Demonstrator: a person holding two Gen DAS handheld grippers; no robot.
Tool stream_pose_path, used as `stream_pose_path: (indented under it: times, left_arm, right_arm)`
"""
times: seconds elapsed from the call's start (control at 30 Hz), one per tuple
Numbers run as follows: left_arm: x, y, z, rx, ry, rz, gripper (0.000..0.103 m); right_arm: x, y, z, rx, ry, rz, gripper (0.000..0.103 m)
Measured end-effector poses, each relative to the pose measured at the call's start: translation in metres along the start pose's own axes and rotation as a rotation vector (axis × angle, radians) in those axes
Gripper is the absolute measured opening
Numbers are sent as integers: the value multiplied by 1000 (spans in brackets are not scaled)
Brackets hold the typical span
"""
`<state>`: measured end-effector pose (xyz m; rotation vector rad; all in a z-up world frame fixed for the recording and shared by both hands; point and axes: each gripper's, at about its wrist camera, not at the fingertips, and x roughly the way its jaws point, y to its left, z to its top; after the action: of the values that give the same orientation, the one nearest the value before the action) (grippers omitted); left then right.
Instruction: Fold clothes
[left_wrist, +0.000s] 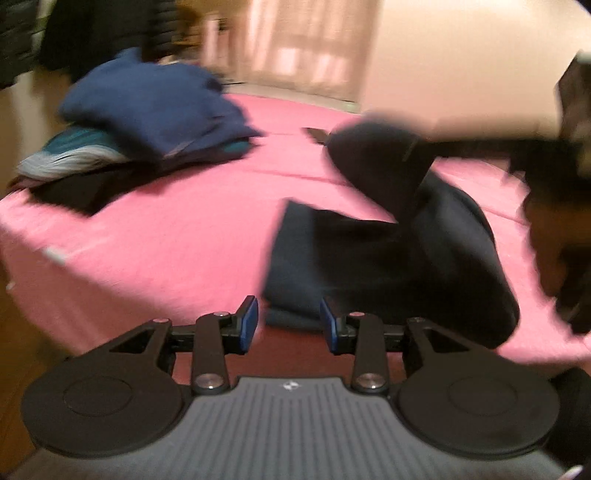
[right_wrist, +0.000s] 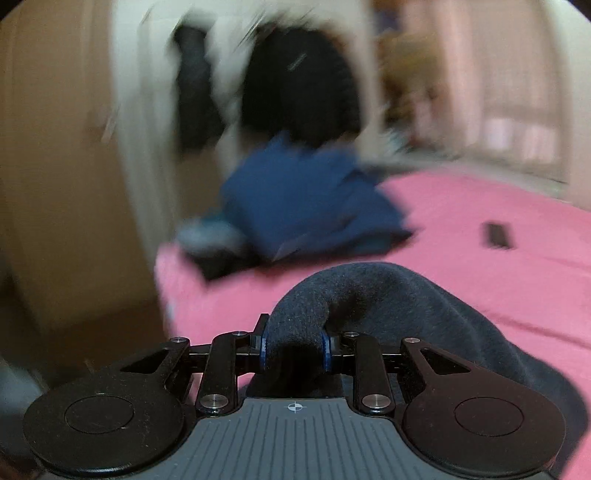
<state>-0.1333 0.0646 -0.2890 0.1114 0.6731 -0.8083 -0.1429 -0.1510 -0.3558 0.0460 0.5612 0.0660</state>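
A dark navy garment (left_wrist: 388, 258) lies partly folded on the pink bed sheet (left_wrist: 166, 229). One part of it (left_wrist: 373, 158) is lifted and stretches toward a blurred dark shape at the right edge. My left gripper (left_wrist: 289, 321) hovers at the garment's near edge, open, with nothing between its blue pads. In the right wrist view, my right gripper (right_wrist: 294, 349) is shut on a thick fold of the same dark garment (right_wrist: 369, 291), which drapes off to the right over the pink sheet (right_wrist: 461, 229).
A stack of folded clothes topped by a blue piece (left_wrist: 155, 110) (right_wrist: 306, 206) sits at the bed's far left corner. A small dark flat object (right_wrist: 496, 236) lies on the sheet. Dark clothes (right_wrist: 299, 92) hang behind, beside a wooden panel (right_wrist: 55, 184).
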Motion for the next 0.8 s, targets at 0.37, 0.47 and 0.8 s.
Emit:
stream_pose_path:
  times: [0.37, 0.47, 0.8]
  left_arm:
    - [12, 21, 6, -46, -8, -72, 32]
    - [24, 15, 16, -91, -20, -164, 33]
    - [88, 30, 39, -276, 79, -225, 27]
  right_arm:
    - [-16, -17, -32, 37, -47, 118, 89]
    - [-61, -47, -48, 79, -80, -1, 89]
    - [-132, -141, -126, 503, -38, -290, 89]
